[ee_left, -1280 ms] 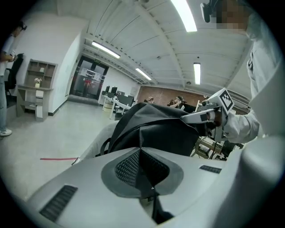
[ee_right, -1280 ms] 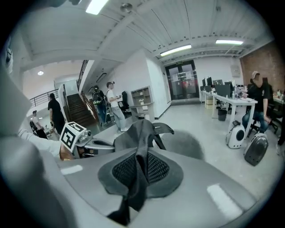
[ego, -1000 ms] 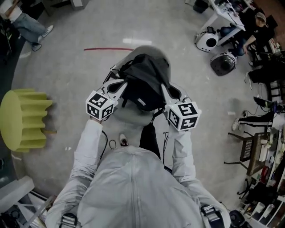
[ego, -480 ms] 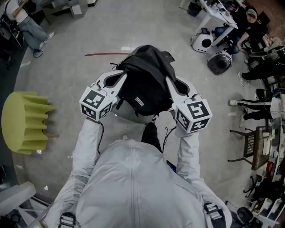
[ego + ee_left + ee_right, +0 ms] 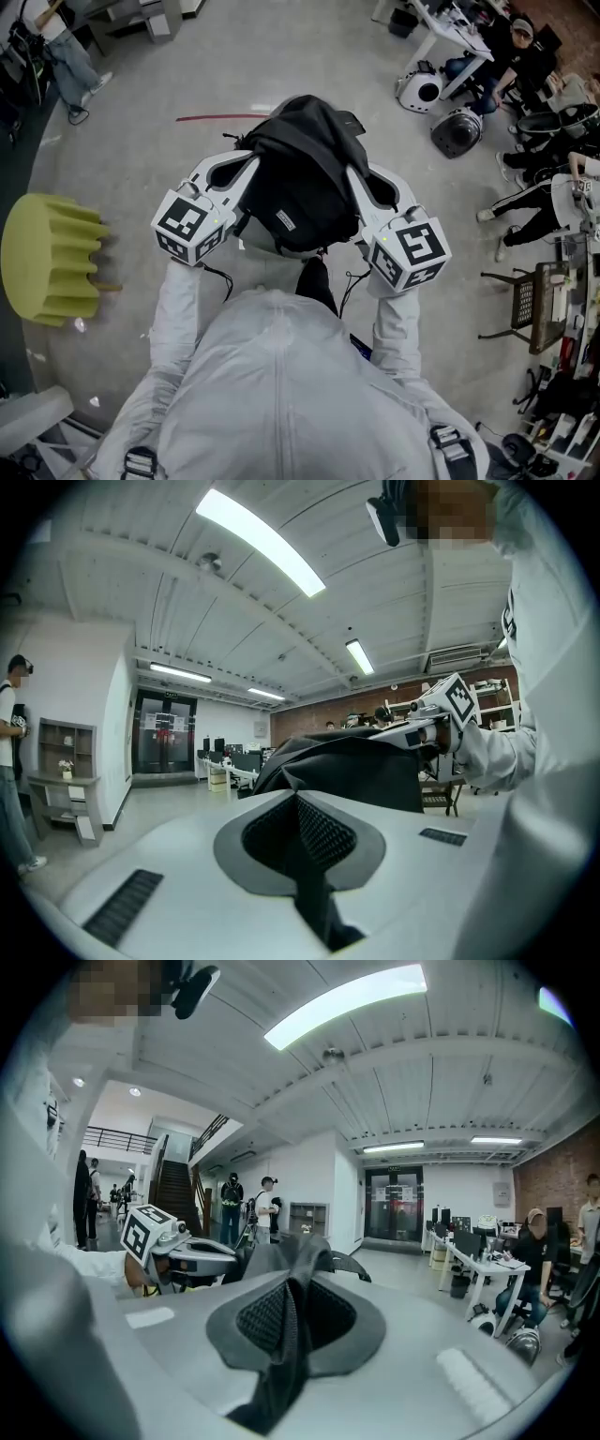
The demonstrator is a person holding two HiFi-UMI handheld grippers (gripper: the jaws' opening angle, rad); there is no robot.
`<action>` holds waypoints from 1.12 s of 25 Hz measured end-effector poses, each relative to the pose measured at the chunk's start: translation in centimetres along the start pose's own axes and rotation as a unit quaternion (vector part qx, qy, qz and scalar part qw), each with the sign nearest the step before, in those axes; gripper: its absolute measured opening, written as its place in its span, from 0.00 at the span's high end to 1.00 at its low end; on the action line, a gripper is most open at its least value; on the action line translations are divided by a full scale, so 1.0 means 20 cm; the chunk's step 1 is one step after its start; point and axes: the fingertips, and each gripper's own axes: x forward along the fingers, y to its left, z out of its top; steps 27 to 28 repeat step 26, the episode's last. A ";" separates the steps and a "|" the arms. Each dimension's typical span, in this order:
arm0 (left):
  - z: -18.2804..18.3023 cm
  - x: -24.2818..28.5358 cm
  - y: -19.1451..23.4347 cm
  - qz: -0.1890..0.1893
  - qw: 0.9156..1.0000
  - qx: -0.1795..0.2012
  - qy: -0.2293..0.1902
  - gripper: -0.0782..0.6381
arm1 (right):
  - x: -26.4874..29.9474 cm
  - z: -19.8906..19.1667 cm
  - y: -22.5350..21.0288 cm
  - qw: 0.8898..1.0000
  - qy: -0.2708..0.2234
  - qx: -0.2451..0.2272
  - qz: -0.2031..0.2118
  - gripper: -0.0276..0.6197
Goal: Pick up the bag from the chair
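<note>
Black backpack point(image 5: 302, 178) held up between two grippers

The left gripper point(image 5: 300, 803) was clamped on a fold of its dark fabric and the right gripper point(image 5: 292, 1288) on a strap. The backpack hung between them, clear above the pale chair seat point(image 5: 255, 251).

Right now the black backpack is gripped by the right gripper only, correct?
Not quite: the left gripper is shut on the black backpack too, pinching its fabric, as the left gripper view shows. The right gripper grips it as well.
</note>
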 end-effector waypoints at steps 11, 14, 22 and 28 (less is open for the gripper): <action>0.02 0.00 0.00 -0.003 1.000 -0.002 -0.004 0.88 | 0.01 0.02 -0.01 1.000 -0.001 -0.009 0.003 0.91; 0.02 0.01 -0.01 -0.005 1.000 -0.002 -0.004 0.88 | 0.00 0.02 -0.02 1.000 -0.002 -0.008 0.003 0.91; 0.01 0.01 -0.03 -0.006 1.000 -0.003 0.001 0.88 | 0.00 -0.01 -0.03 1.000 0.002 -0.002 0.002 0.91; -0.02 0.01 -0.05 -0.009 1.000 -0.008 0.006 0.88 | -0.01 -0.04 -0.03 1.000 0.007 0.003 0.002 0.91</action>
